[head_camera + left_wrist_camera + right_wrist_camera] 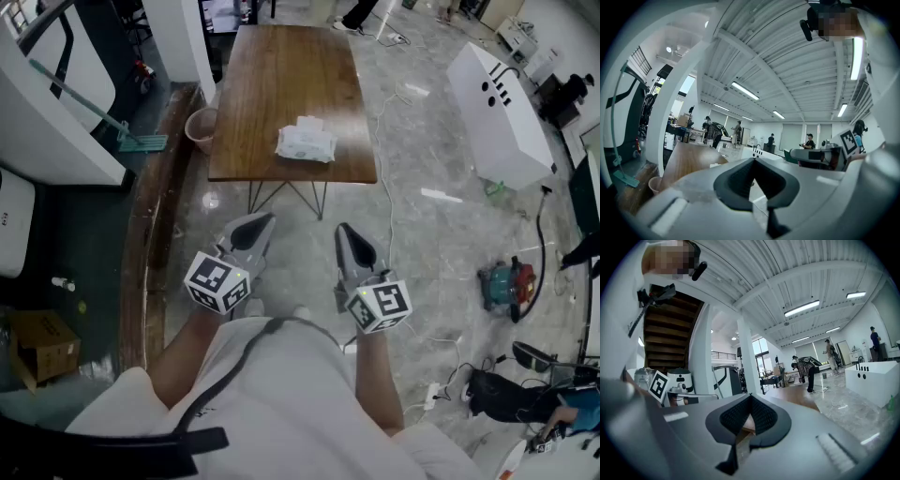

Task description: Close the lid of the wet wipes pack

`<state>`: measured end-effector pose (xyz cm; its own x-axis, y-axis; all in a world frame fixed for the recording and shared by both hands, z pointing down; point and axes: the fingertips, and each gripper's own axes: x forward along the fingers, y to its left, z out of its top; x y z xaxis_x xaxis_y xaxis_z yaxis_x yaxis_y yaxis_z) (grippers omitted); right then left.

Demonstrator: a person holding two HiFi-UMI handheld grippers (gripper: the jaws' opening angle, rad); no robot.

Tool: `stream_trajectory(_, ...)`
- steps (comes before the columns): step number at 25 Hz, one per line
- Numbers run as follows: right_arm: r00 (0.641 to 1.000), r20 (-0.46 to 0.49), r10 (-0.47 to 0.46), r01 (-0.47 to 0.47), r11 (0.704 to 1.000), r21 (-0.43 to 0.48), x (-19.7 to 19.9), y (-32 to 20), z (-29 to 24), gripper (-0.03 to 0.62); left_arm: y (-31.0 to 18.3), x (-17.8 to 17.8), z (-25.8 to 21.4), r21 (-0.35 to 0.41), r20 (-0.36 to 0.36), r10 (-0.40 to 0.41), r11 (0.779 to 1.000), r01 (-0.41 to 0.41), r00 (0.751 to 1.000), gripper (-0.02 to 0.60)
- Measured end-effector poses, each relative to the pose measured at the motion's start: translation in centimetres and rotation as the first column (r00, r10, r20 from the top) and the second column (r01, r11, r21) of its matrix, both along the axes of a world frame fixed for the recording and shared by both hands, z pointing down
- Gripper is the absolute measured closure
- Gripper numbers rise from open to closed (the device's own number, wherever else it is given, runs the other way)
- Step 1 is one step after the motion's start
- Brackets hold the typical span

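The wet wipes pack (307, 142), white with a pale green print, lies near the front edge of a brown wooden table (272, 75) well ahead of me. A white flap shows at its far side; I cannot tell how the lid stands. My left gripper (256, 225) and right gripper (347, 234) are held close to my body, over the floor and short of the table. Both point level toward it. Each has its jaws shut with nothing between them, as the left gripper (753, 161) and right gripper (750, 397) show in their own views.
A pink bucket (201, 127) and a mop (141, 142) stand left of the table. A white cabinet (497, 112) lies on the marble floor at the right, with cables and a red-green machine (506, 281). A cardboard box (42, 342) sits at lower left. People stand far off.
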<state>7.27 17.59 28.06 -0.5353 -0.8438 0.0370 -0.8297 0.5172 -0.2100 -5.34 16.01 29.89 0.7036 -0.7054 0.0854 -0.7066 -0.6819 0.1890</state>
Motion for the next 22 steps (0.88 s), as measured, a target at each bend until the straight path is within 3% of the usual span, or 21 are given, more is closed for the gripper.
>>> stream_trajectory(22, 0.999, -0.031, 0.029, -0.03, 0.999, -0.021, -3.6, -0.2, 0.8, 0.585, -0.5, -4.0, 1.1, -0.016, -0.016, 0.035, 0.999, -0.035, 0.999, 0.58)
